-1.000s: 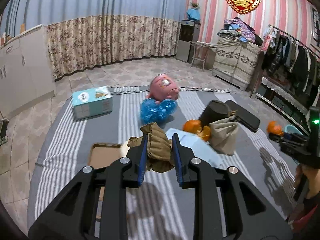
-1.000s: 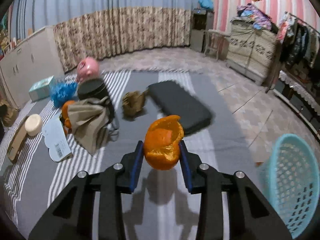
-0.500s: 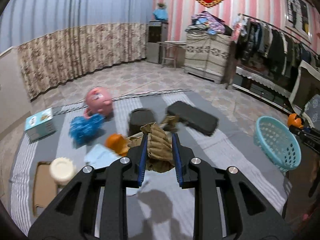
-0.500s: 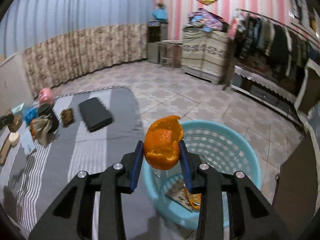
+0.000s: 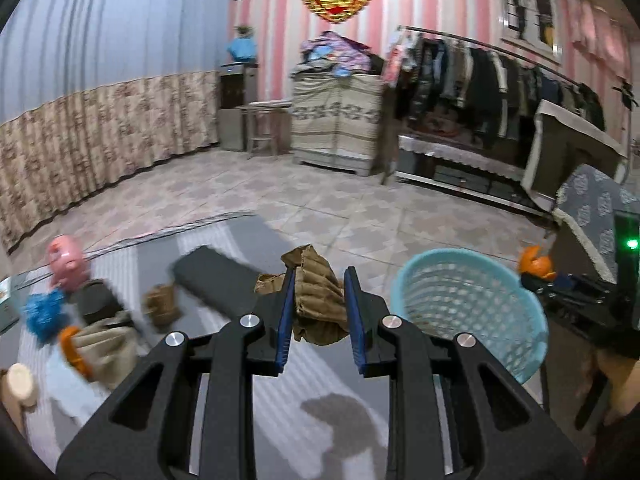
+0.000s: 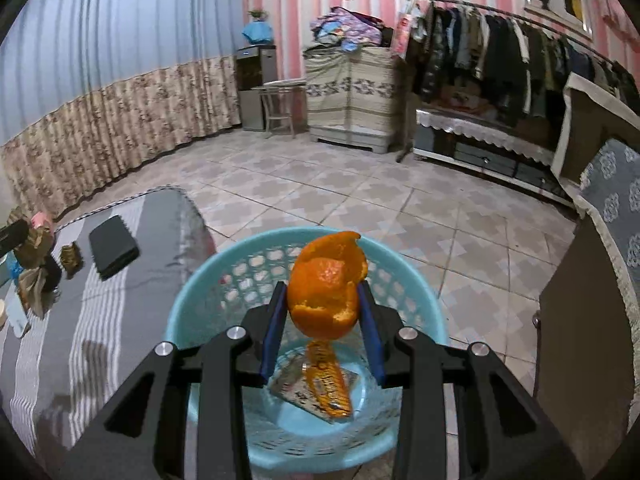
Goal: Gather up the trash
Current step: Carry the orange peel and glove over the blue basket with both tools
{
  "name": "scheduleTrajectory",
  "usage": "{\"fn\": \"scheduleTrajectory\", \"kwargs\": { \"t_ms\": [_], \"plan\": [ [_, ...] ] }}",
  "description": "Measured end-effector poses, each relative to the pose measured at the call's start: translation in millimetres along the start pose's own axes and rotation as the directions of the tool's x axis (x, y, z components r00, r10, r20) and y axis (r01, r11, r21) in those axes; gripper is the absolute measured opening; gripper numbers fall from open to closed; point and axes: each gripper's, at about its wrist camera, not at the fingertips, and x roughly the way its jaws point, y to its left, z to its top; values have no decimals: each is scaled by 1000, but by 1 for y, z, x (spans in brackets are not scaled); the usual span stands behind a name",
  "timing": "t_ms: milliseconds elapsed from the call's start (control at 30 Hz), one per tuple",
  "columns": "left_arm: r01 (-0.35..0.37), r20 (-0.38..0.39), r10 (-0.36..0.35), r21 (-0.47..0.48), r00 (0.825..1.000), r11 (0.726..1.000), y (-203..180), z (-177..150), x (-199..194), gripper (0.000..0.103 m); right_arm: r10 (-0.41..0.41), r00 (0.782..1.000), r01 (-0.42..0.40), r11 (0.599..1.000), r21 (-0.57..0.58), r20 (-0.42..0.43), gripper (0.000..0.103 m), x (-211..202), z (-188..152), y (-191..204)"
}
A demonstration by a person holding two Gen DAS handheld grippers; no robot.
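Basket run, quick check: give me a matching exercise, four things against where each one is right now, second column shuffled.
Things:
1. orange peel
2. crumpled brown paper
3. snack wrapper
4. black pad

Places:
A. lying on the striped mat
B. clamped in the right hand-held gripper, above the blue basket
C. on the basket's floor
D. clamped in the left hand-held gripper, above the mat

Pairs: 1-B, 2-D, 3-C, 4-A
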Motion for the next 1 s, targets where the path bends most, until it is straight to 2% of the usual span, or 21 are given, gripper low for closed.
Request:
{"fn": "scheduleTrajectory", "kwargs": {
  "t_ms": [300, 567, 767, 867, 1000],
  "plan": [
    [109, -28, -107, 63, 994, 992, -78, -9, 45, 23, -14, 1000, 13, 998, 59, 6, 36, 7, 2, -32],
    [157, -81, -150, 82, 985, 984, -113, -16, 88, 23, -10, 1000, 12, 998, 69, -17, 35, 18, 3, -30],
    [174, -100, -163, 104, 982, 979, -128, -14, 105, 23, -13, 999, 18, 993, 116, -40, 35, 26, 1, -41],
    [160, -96, -150, 109, 984, 981, -129, -13, 106, 27, -17, 999, 23, 992, 125, -49, 35, 29, 1, -44],
    [153, -101, -144, 92, 984, 984, -124, -9, 104, 45, -18, 999, 24, 992, 123, -49, 35, 30, 1, -44]
  ]
}}
